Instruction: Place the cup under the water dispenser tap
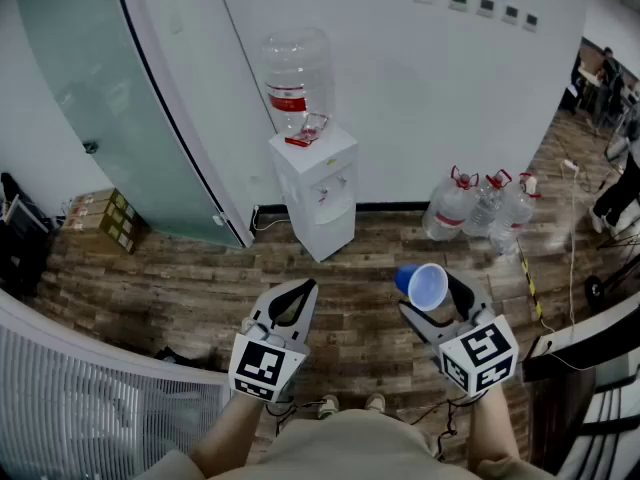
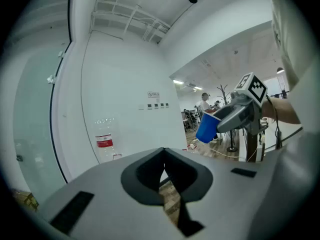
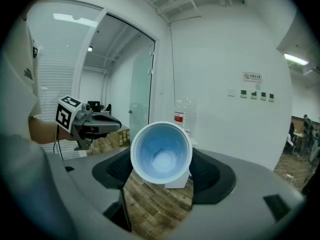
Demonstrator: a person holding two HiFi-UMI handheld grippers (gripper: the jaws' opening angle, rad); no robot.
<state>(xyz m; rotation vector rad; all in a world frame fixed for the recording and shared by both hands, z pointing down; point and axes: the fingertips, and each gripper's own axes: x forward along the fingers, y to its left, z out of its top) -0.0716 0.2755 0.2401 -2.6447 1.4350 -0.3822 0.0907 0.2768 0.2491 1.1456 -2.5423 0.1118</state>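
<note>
Blue cup [image 3: 161, 153] between jaws of right hand-held gripper [image 3: 162, 176]

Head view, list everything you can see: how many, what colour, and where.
water dispenser: one, white, against the wall, centre
big bottle: one, clear with a red label, on top of the water dispenser
spare bottles: three, clear with red caps, on the floor by the wall, right of the water dispenser
glass partition: one, pale green, left
cardboard boxes: a few, brown, on the floor beside the glass partition
floor: brown wood planks
cup: one, blue, on its side, lower right
left tool: one, grey, lower centre, jaws together, empty
right tool: one, grey, lower right, closed on the cup
</note>
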